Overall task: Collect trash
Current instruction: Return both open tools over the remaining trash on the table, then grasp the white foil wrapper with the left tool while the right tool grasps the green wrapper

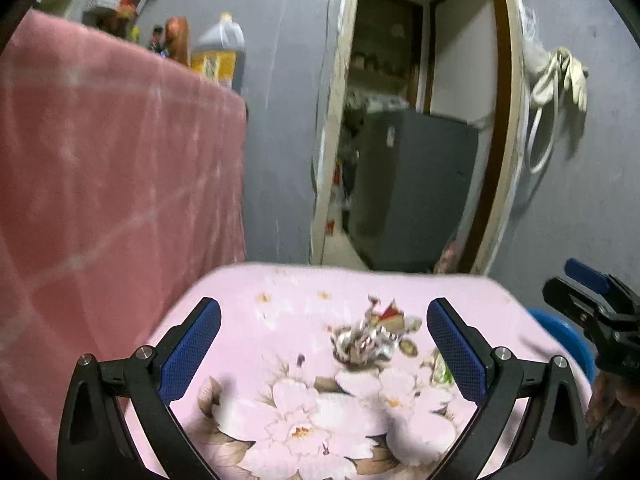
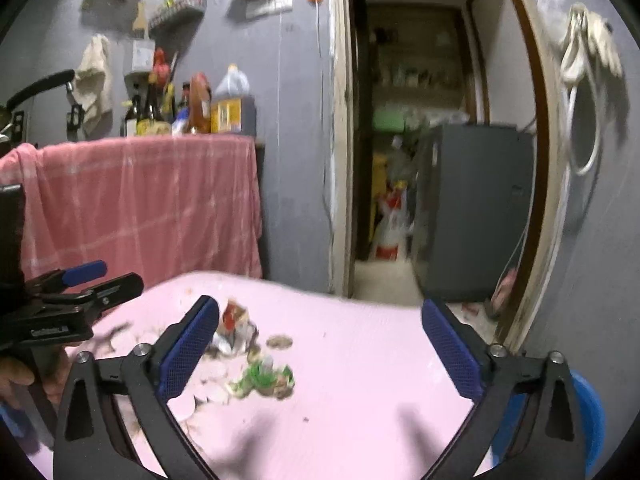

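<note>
A crumpled silver and red wrapper (image 1: 366, 340) lies on the pink flowered tablecloth (image 1: 280, 320). My left gripper (image 1: 324, 312) hangs open just short of it, nothing between the blue pads. A green wrapper (image 1: 442, 368) peeks out beside the left gripper's right-hand finger. In the right wrist view the green wrapper (image 2: 262, 376) and the silver and red wrapper (image 2: 234, 326) lie left of centre. My right gripper (image 2: 320, 312) stands open above the tablecloth (image 2: 360, 360), empty. Each gripper shows at the edge of the other's view: the right gripper (image 1: 592, 300), the left gripper (image 2: 100, 280).
A counter draped in a pink towel (image 2: 140, 208) carries several bottles (image 2: 200, 104) at the back left. Behind the table an open doorway (image 2: 400, 160) shows a grey cabinet (image 2: 476, 208). Something round and blue (image 2: 588, 408) sits low at the right. A white cable (image 2: 580, 80) hangs on the wall.
</note>
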`<state>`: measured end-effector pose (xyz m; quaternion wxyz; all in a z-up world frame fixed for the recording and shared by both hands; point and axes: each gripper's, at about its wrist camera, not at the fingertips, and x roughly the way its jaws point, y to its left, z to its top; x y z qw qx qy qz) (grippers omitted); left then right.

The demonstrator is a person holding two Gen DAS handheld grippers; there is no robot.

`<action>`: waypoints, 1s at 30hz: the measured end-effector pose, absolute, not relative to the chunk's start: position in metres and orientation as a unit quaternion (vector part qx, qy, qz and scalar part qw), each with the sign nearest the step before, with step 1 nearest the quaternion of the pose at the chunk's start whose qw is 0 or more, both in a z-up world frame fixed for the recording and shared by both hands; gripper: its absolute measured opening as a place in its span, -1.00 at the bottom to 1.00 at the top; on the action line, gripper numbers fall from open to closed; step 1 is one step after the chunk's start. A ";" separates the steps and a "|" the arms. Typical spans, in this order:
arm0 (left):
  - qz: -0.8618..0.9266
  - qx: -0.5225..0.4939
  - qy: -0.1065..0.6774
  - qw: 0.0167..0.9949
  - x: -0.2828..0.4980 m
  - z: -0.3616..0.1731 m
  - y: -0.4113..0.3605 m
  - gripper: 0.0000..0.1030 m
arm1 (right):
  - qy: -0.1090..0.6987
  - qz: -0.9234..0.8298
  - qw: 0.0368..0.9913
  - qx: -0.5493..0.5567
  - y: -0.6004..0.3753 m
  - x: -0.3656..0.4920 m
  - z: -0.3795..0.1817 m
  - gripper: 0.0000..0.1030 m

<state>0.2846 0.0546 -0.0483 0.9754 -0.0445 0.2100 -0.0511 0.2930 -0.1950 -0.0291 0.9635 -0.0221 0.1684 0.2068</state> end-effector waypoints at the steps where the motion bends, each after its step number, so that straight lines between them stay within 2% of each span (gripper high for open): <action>1: -0.060 -0.044 0.222 0.972 0.289 -0.051 0.054 0.95 | 0.178 0.209 0.961 -0.023 -0.194 0.296 -0.032 0.67; 6: -0.099 -0.036 0.262 0.959 0.303 -0.057 0.046 0.90 | 0.240 0.231 0.942 -0.041 -0.184 0.309 -0.052 0.19; 9: -0.123 -0.027 0.294 0.948 0.314 -0.064 0.039 0.70 | 0.260 0.238 0.934 -0.052 -0.181 0.312 -0.060 0.03; 11: -0.134 -0.025 0.313 0.940 0.322 -0.066 0.036 0.54 | 0.267 0.238 0.932 -0.053 -0.181 0.314 -0.061 0.02; 15: -0.146 -0.037 0.324 0.934 0.330 -0.065 0.038 0.39 | 0.281 0.249 0.925 -0.051 -0.181 0.319 -0.064 0.02; 20: -0.156 -0.041 0.335 0.928 0.339 -0.065 0.038 0.06 | 0.299 0.263 0.916 -0.057 -0.177 0.325 -0.068 -0.05; 27: -0.163 -0.052 0.338 0.925 0.341 -0.065 0.042 -0.04 | 0.319 0.297 0.898 -0.065 -0.157 0.333 -0.073 -0.10; 29: -0.166 -0.056 0.344 0.922 0.342 -0.067 0.042 -0.22 | 0.331 0.308 0.889 -0.066 -0.154 0.335 -0.077 -0.10; 30: -0.166 -0.058 0.347 0.921 0.343 -0.068 0.043 -0.25 | 0.336 0.308 0.887 -0.068 -0.153 0.335 -0.078 -0.10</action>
